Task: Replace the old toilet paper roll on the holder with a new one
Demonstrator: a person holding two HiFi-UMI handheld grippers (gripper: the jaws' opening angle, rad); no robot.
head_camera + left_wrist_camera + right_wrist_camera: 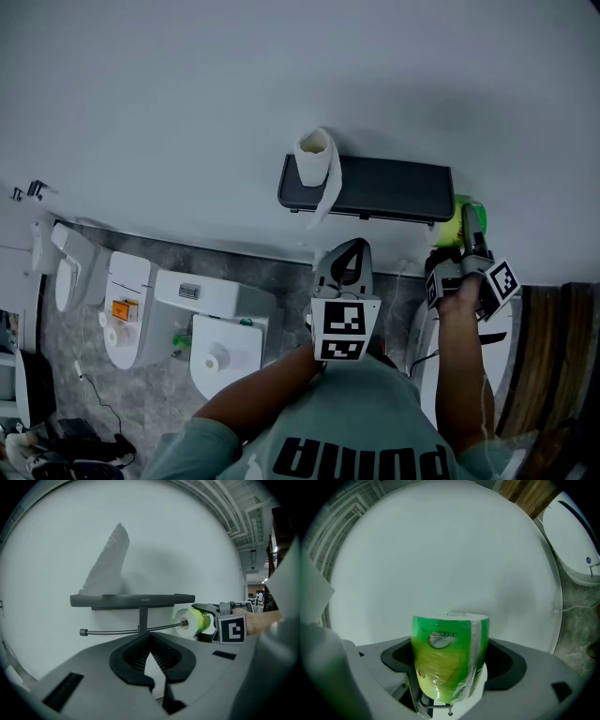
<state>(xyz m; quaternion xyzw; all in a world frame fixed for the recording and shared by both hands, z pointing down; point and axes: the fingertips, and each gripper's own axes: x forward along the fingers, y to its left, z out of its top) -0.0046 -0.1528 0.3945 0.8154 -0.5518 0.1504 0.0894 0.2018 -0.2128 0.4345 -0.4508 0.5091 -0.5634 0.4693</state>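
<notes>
Old roll [314, 155]: upright on the left end of the holder shelf [394, 187], loose tail hanging over the front edge.
Left gripper [345, 251]: below the shelf, fingers [137, 677] closed on nothing.
New roll [454, 228]: green-wrapped, its core at the right tip of the bar [122, 631].
Right gripper [472, 225]: fingers clamping the new roll.
</notes>
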